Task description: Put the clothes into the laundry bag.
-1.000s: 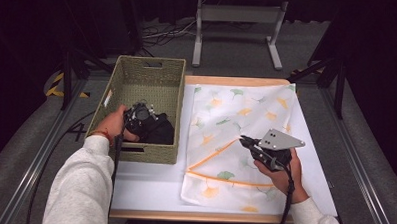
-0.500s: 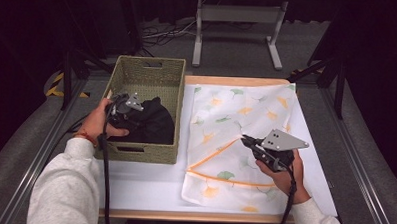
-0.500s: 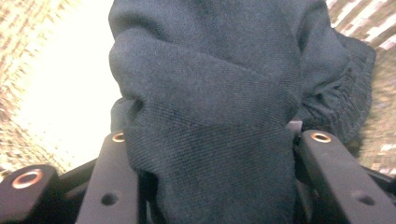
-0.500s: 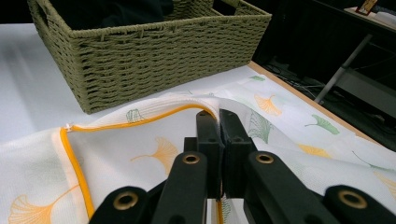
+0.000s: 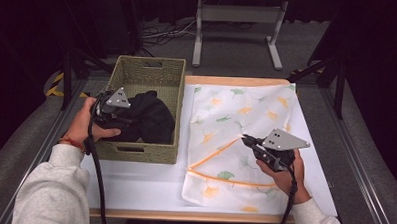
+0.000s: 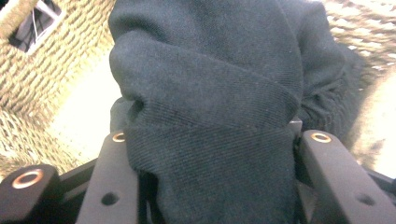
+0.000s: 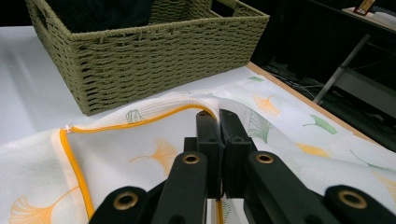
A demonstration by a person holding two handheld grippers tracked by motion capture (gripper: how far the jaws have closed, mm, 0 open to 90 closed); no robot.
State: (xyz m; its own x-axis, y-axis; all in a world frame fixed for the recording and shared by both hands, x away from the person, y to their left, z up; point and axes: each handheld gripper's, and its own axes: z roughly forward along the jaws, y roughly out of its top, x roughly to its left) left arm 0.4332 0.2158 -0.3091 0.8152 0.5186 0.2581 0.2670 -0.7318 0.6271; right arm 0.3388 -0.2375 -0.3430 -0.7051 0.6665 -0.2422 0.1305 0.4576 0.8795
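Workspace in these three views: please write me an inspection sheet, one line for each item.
Surface: white table with a wooden front edge.
Job's things: black garment in the woven basket; ginkgo-print mesh bag with an orange zipper edge lies flat beside the basket.
Clutter: nothing seen.
Grippers: left gripper is shut on the black garment, over the basket; right gripper is shut on the mesh bag's orange-edged opening, lifting it slightly.
Cables: one black cable trails from the left gripper, another from the right.
Surroundings: dark floor, grey metal stand behind the table, loose wires beside it.
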